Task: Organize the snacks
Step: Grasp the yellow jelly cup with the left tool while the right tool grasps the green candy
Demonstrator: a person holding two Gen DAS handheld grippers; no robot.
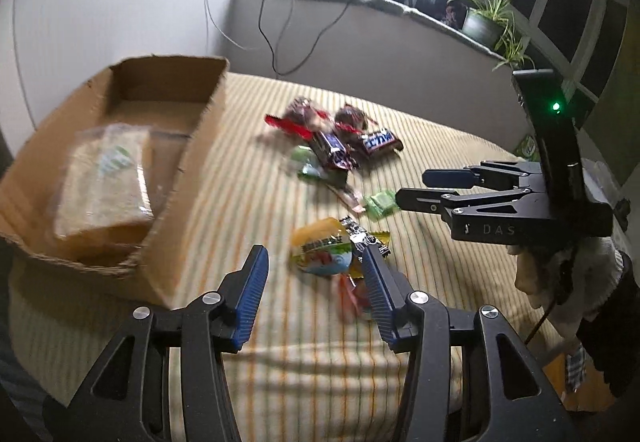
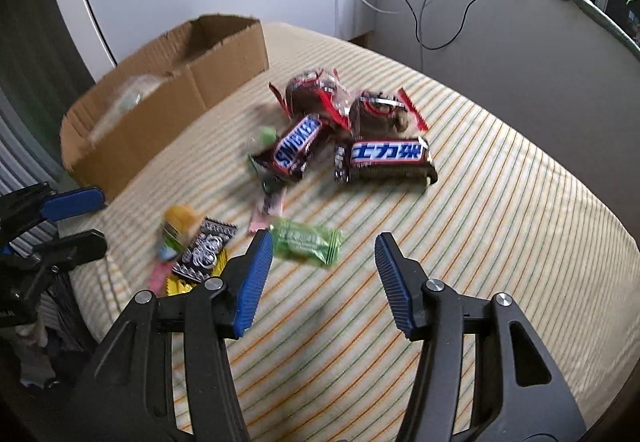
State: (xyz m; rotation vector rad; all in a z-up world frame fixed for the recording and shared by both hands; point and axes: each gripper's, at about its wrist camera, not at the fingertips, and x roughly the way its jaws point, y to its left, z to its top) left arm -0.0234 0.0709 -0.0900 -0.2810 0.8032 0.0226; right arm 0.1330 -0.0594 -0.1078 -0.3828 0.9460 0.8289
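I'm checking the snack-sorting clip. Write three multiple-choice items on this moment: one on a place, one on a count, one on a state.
1. Where does the clear-wrapped bread lie?
A. inside the cardboard box
B. on the striped cover
C. on the window ledge

2. How many Snickers bars lie on the striped cover?
A. one
B. two
C. four

3. How is the right hand-held gripper?
A. shut on a bar
B. open, holding nothing
C. shut and empty

Answers: 1 A, the left wrist view shows the bread within the box walls. 2 B, the right wrist view shows one with Latin lettering and one with Chinese lettering. 3 B, its fingers stand apart, with the green candy beside the left one.
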